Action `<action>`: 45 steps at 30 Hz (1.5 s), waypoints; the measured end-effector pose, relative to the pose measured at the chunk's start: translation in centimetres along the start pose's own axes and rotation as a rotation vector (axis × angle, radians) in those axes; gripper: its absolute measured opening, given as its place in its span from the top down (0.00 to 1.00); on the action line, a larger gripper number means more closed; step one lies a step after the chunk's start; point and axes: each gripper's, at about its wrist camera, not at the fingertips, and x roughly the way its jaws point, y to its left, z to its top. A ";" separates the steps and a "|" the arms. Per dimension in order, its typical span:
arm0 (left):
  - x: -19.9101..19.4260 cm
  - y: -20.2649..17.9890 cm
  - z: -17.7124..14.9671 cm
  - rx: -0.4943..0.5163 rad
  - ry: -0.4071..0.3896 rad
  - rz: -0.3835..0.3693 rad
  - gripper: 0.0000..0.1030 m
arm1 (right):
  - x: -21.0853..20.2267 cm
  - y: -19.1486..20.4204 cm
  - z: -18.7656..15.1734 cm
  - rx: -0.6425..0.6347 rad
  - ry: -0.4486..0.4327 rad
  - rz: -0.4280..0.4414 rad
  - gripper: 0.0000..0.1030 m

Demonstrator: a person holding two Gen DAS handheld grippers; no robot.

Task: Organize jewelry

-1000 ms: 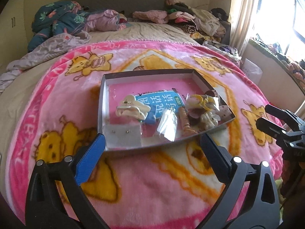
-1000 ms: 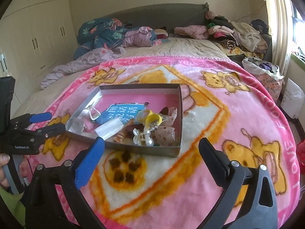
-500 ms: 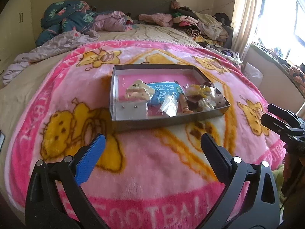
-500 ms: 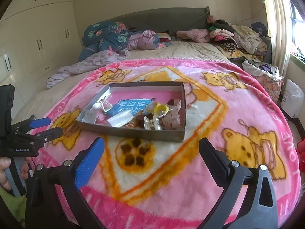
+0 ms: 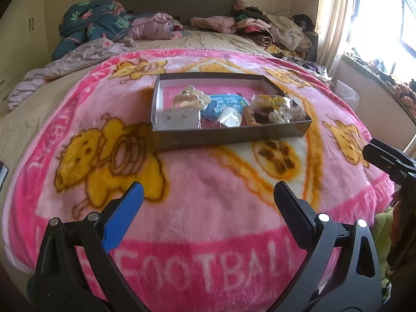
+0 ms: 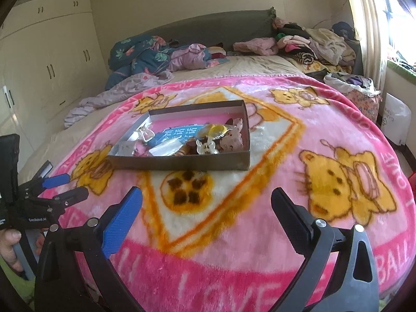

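Centrally, shallow rectangular cardboard tray (image 5: 228, 134) of jewelry on fuzzy fleece blanket (image 5: 197, 182).

The setting was a home bedroom. A bed (image 6: 247, 65) filled the view, covered by a pink cartoon blanket (image 6: 299, 140) at 6 o'clock. A dark padded headboard (image 6: 208, 24) stood at 12 o'clock. Loose clothing (image 6: 312, 44) was piled at 1 o'clock, and a floral quilt (image 6: 137, 52) at 11 o'clock. Built-in cream wardrobes (image 6: 52, 52) stood at 10 o'clock. A curtained window (image 5: 377, 20) was at 2 o'clock.
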 end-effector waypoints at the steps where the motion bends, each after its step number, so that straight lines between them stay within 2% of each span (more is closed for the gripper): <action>1: 0.0 0.0 -0.3 -0.001 0.000 0.001 0.09 | -0.1 -0.1 -0.2 0.003 -0.003 0.000 0.04; 5: 0.0 0.0 -1.0 -0.003 -0.001 0.001 0.09 | -0.4 0.2 -1.0 -0.008 -0.019 -0.006 0.04; 17: -0.3 0.2 -2.4 -0.012 0.004 0.004 0.09 | 0.0 1.1 -2.9 -0.033 0.031 0.010 0.04; 45: -0.4 0.4 -2.3 -0.024 0.007 0.021 0.09 | 0.0 1.8 -2.9 -0.044 0.040 0.019 0.04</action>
